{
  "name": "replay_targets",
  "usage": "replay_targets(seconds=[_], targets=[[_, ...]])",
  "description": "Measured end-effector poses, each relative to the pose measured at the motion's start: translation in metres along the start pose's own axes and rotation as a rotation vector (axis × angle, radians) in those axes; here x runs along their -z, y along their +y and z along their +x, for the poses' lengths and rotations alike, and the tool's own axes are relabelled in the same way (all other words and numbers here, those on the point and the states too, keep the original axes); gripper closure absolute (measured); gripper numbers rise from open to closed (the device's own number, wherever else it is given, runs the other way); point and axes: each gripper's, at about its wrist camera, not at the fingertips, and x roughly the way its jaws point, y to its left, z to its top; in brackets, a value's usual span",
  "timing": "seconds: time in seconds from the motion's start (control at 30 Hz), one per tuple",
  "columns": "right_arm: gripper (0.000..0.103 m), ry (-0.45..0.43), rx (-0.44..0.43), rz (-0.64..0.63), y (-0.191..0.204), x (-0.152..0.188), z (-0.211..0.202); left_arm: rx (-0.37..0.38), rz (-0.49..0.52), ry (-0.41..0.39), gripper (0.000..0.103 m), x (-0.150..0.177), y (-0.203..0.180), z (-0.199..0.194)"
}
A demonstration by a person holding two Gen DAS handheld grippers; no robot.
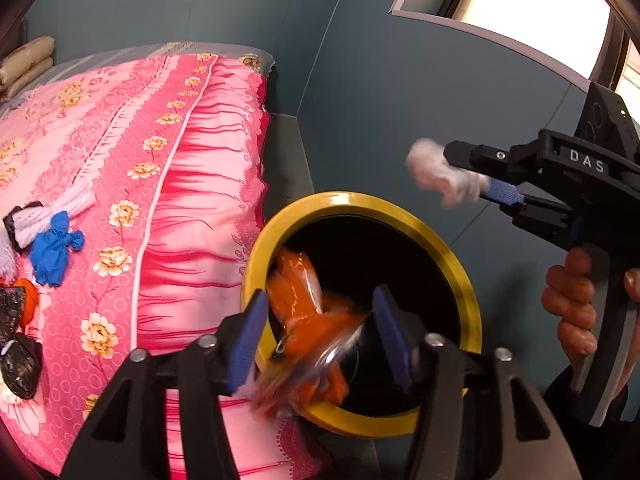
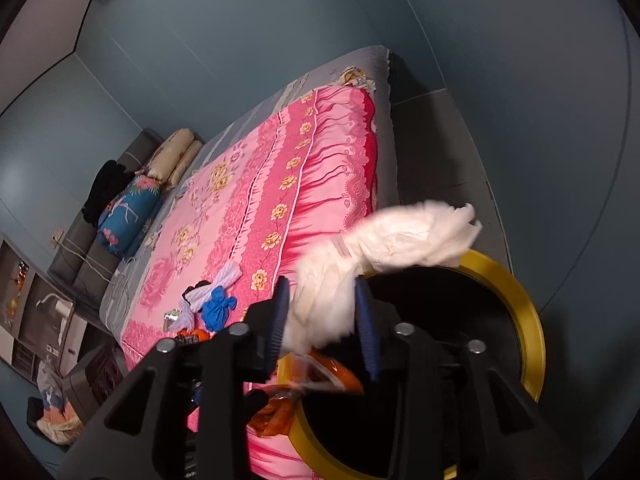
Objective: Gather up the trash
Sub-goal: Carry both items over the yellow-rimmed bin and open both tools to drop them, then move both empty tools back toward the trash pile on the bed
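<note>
Yellow plastic rims the black-lined trash bin (image 1: 460, 264), the biggest thing in play, standing on the floor against the side of the bed (image 1: 120, 160) with its pink floral cover; in the left wrist view its mouth fills the lower centre, with the bed at nine o'clock of it. Both grippers hang over that mouth, so the coming move turns on whether each piece lies inside the rim. The left gripper (image 1: 320, 332) points down into the opening with its jaws parted wide, and the orange plastic wrapper (image 1: 308, 320) sits blurred between the blue pads, its long axis running from about eleven to five o'clock; it looks released and dropping along the bin's near-left wall, though one end may still brush the left pad. The right gripper (image 2: 322, 320) is at two o'clock of the bin in the left view; its jaws are partly open around a crumpled white tissue wad (image 2: 384, 248) whose long axis runs out toward one o'clock, over the rim. Whether the pads grip it I cannot tell; it appears loose. Smaller pieces wait on the bed at nine o'clock: a blue knotted glove (image 1: 52, 252) and black wrappers (image 1: 20, 364), nearer the left hand.
</note>
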Motion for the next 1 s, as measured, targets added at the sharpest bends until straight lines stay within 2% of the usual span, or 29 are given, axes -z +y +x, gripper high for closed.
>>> replay_targets(seconds=[0.1,0.17,0.27,0.37,0.47,0.67,1.0], targets=[[0.063,-0.02,0.002,0.004,-0.001,-0.004,-0.005,-0.006,-0.011,-0.018,0.037,-0.001,0.002,-0.006],[0.054,-0.037,-0.003,0.0,-0.001,-0.005,-0.01,-0.017,-0.015,-0.031,0.031,-0.001,0.004,-0.012],[0.051,-0.073,-0.002,-0.024,0.004,-0.005,-0.016,-0.041,-0.024,-0.061,0.022,-0.002,0.011,-0.023],[0.043,-0.111,-0.038,-0.059,0.012,-0.005,-0.021,-0.071,-0.031,-0.098,0.017,-0.003,0.02,-0.037],[0.038,-0.13,-0.074,-0.103,0.024,-0.004,-0.026,-0.118,-0.035,-0.141,0.013,-0.004,0.032,-0.055],[0.037,-0.12,-0.123,-0.18,0.056,-0.002,-0.02,-0.203,-0.085,-0.209,0.011,-0.002,0.064,-0.092],[0.036,-0.067,-0.219,-0.332,0.133,0.013,0.006,-0.385,-0.206,-0.255,0.011,0.02,0.14,-0.145]])
